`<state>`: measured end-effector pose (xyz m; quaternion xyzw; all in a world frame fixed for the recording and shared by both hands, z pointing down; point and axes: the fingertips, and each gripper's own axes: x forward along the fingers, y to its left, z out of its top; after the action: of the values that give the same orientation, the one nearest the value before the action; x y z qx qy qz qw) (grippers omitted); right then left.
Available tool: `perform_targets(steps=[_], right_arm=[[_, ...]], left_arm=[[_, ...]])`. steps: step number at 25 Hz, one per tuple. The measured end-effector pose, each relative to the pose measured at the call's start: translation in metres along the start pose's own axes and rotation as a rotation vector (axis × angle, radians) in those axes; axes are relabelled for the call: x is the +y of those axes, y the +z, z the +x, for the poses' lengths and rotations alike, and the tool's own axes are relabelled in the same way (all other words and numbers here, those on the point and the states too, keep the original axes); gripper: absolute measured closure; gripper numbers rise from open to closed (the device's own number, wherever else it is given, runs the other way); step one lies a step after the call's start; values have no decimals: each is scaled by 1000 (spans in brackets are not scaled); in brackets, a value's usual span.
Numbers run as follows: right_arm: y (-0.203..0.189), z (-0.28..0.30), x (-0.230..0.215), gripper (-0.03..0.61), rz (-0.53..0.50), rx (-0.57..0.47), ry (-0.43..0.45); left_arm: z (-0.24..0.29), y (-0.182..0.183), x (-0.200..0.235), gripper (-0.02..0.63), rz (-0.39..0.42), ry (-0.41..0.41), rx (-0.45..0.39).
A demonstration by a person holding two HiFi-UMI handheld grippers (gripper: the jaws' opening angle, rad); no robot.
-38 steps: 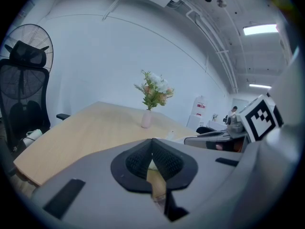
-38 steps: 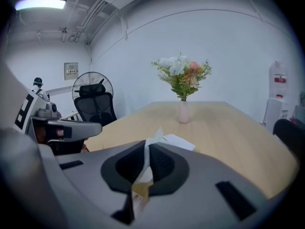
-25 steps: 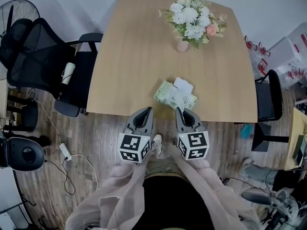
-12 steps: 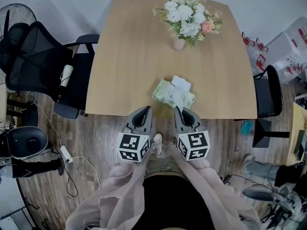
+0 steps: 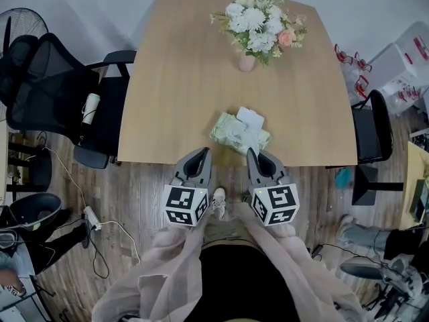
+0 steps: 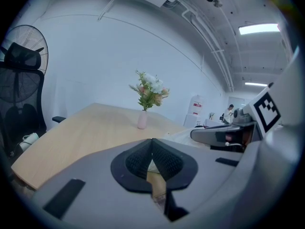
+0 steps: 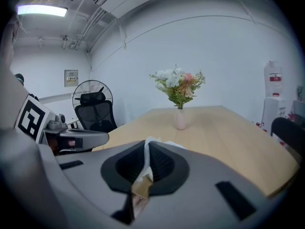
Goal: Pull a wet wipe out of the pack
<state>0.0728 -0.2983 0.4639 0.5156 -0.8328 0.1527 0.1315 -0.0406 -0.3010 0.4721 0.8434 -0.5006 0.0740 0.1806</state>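
Nearest the person, the left gripper (image 6: 152, 149) hangs just off the near edge of the pale wooden table (image 5: 181, 79) with its jaws together and nothing between them. Just beside it, the right gripper (image 5: 253, 153) has its jaws closed on a thin white wet wipe (image 7: 148, 144), which runs up between the ribbed black pads. Just beyond the jaws, the soft pale-green wet wipe pack (image 5: 230, 131) lies near the table's near edge with its white lid flap (image 5: 250, 117) folded open, and the wipe leads back to its opening. The wipe looks limp, damp and easily torn, so a firm pinch well down its bunched end seems wiser than a grip on the very tip. The pack looks light and squashy and may well lift or slide with the pull, so the free left gripper could press its body down. Far off stands a small pink vase of white and pink flowers (image 5: 258, 25).
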Motion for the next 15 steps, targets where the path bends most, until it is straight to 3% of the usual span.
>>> perform_targets(steps=[15], right_arm=[[29, -16, -38, 564, 31, -77, -81]], left_arm=[[2, 14, -1, 603, 11, 2, -31]])
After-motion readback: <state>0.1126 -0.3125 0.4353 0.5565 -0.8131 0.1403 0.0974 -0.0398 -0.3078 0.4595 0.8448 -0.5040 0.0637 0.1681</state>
